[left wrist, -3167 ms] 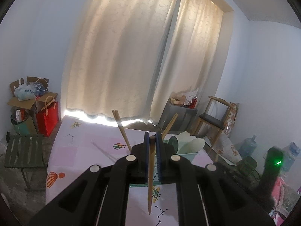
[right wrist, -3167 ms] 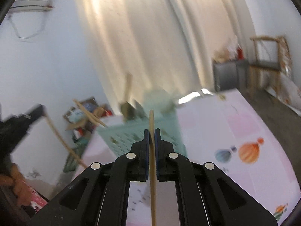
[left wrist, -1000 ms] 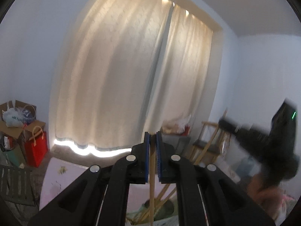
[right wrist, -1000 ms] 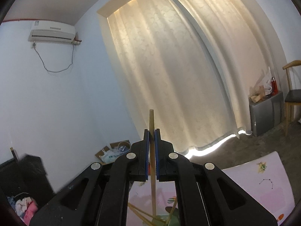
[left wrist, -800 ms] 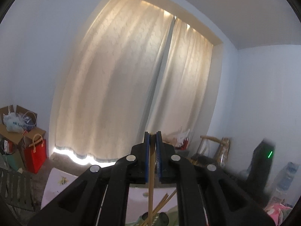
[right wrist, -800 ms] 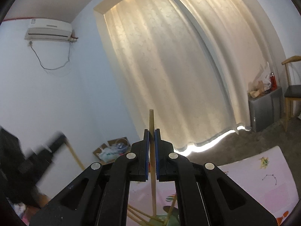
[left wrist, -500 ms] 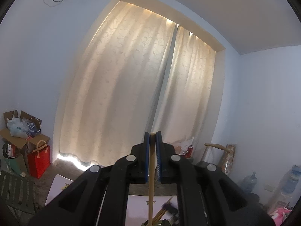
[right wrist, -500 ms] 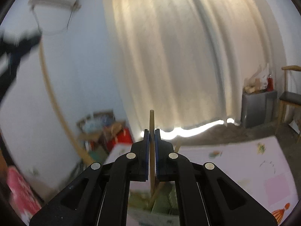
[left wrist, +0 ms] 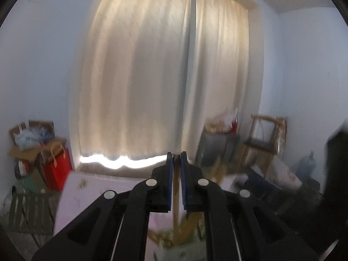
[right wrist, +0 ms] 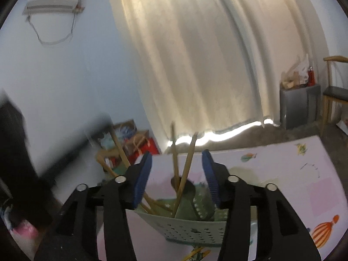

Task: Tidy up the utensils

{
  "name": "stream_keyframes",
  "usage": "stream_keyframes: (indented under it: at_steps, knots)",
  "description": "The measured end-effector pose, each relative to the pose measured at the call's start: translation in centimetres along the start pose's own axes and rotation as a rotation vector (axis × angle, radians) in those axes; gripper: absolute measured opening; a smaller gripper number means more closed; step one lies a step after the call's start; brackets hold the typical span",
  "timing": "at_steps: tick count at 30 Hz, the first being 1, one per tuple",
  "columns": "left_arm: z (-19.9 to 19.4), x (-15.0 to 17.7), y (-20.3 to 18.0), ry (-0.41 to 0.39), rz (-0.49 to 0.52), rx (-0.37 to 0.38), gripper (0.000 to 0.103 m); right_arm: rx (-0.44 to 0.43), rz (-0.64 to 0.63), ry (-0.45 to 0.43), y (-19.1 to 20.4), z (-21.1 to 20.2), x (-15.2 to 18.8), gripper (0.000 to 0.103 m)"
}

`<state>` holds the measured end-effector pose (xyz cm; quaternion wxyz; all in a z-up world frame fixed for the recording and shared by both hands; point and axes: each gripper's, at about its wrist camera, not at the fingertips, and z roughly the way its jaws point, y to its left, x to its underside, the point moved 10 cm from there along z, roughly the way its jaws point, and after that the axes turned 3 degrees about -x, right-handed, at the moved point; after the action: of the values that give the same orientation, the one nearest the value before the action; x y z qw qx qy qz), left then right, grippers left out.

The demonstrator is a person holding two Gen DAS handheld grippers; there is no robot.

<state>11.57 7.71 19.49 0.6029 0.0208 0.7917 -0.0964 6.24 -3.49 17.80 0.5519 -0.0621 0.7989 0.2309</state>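
In the right wrist view my right gripper [right wrist: 176,179] hangs just above the pale green perforated utensil holder [right wrist: 191,228]. Its jaws are opening, and its blue pads [right wrist: 143,180] touch nothing. A wooden chopstick [right wrist: 173,152] stands upright in the holder between them, with another chopstick [right wrist: 188,158] leaning beside it. My left gripper [left wrist: 176,184] is shut on a wooden chopstick [left wrist: 175,208] that points down at the blurred holder [left wrist: 178,239]. The left gripper [right wrist: 65,150] shows as a dark blur in the right wrist view, carrying its chopstick [right wrist: 119,146].
The holder stands on a table with a pink balloon-print cloth [right wrist: 304,184]. A loose chopstick [right wrist: 195,252] lies in front of the holder. Behind are cream curtains [left wrist: 169,76], a red bag [left wrist: 57,169] with boxes, a grey cabinet [right wrist: 300,106] and a wooden chair [right wrist: 335,91].
My right gripper has opened and let go of its chopstick, which now stands in the holder. Both grippers have sunk toward the holder. The left one still grips its chopstick.
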Motion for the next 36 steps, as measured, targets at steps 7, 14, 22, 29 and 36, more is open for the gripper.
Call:
stream_keyframes:
  at_steps: [7, 14, 22, 29, 36]
  knots:
    - [-3.2, 1.9, 0.1, 0.0, 0.03, -0.001, 0.069, 0.104, -0.018, -0.03, -2.0, -4.6, 0.3, 0.06]
    - [-5.5, 9.0, 0.1, 0.058, -0.022, -0.057, 0.092, 0.276, -0.052, 0.045, -5.2, -5.2, 8.8, 0.073]
    - [-7.1, 15.4, -1.7, 0.037, 0.054, -0.122, 0.095, 0.439, 0.006, 0.077, -7.7, -7.1, 15.9, 0.079]
    - [-9.6, 19.8, -2.0, 0.065, 0.066, -0.146, 0.097, 0.479, -0.087, -0.005, -5.1, -10.9, 16.6, 0.095]
    - [-10.5, 20.0, -1.6, 0.087, 0.049, -0.156, 0.098, 0.426, -0.032, -0.04, -6.0, -11.8, 17.4, 0.095]
